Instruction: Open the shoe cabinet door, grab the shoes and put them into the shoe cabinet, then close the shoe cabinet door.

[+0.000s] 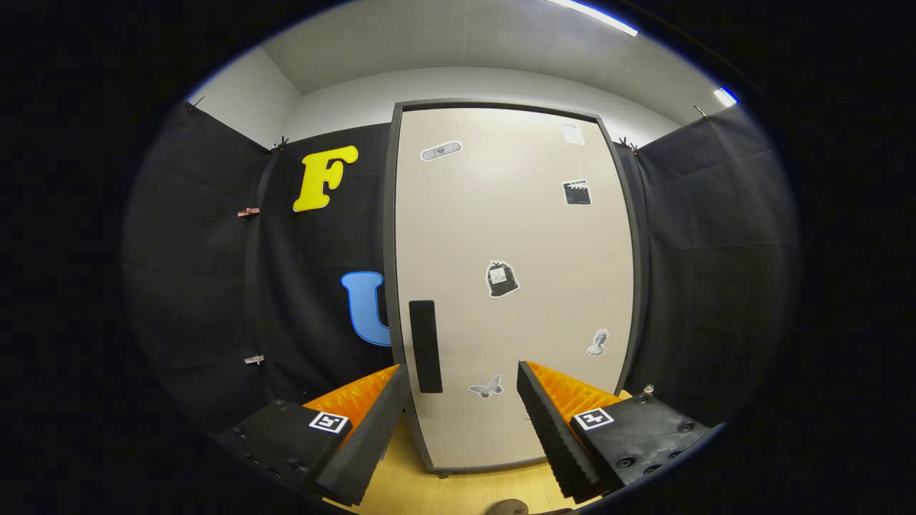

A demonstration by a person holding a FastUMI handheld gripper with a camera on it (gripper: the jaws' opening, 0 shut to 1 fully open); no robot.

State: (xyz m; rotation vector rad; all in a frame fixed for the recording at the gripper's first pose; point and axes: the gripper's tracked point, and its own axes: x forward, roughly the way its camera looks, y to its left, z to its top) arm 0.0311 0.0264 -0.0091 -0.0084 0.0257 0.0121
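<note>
Nothing of the task done yet, judging by the closed door (512, 286) of the shoe cabinet (391, 236) straight ahead. Still to come: opening it, fetching the shoes, setting them inside, shutting it again.

Going left to right. Dark upright handle (425, 346) near the door's left edge, just beyond the tip of the left finger. Gripper (461, 400) aimed at the lower door, fingers spread wide, clamped on nothing, bare door panel seen between them. Stickers (502, 279) scattered over the panel: an oblong one up top, a butterfly low down, a sack-like one mid-door, a clapperboard and a small bust toward the right edge. A pale paper label (573, 133) at the upper right corner, print too small to read. No brand legible anywhere.

Wooden floor (422, 493) under the cabinet; a brownish rounded edge (507, 508) low between the fingers, possibly a shoe, too little showing to tell.
</note>
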